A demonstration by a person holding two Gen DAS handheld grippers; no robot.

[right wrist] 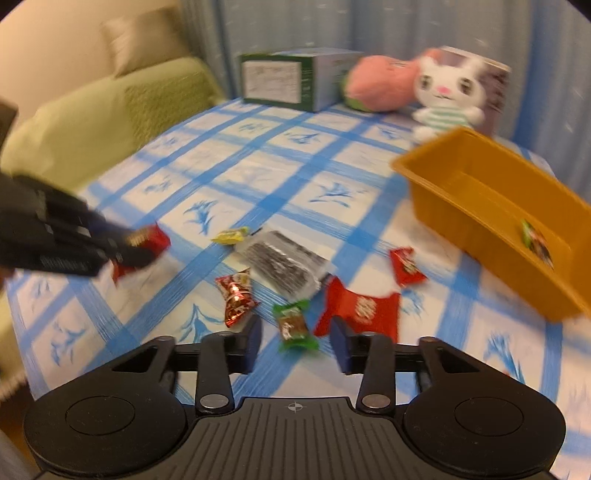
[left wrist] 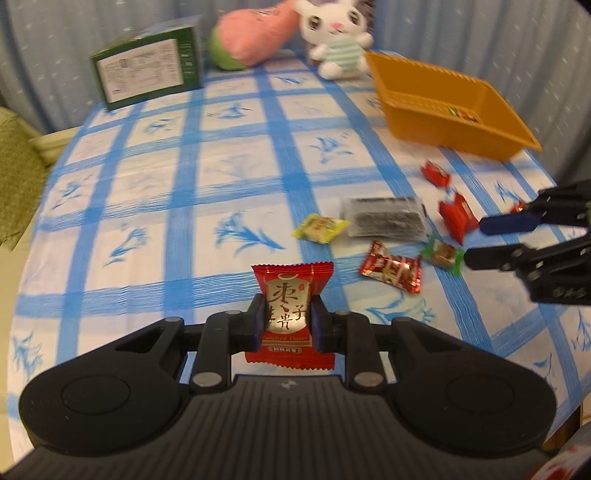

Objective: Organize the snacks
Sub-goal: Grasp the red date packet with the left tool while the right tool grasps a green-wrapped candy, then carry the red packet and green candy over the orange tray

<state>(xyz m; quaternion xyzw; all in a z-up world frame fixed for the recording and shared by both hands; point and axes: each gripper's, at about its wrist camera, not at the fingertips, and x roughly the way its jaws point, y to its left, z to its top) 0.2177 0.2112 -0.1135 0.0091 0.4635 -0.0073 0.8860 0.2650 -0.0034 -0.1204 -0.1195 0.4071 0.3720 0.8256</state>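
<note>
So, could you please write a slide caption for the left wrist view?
Left gripper clamps a red candied-date packet above the checked tablecloth, orange basket beyond.

Home rm: plush bunny (left wrist: 334, 35), sofa (right wrist: 92, 122), curtains (right wrist: 369, 26), checked tablecloth (left wrist: 184, 166).

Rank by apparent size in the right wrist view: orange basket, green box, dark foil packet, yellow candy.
1. orange basket, though nearness inflates it
2. green box, farther back
3. dark foil packet
4. yellow candy
</note>
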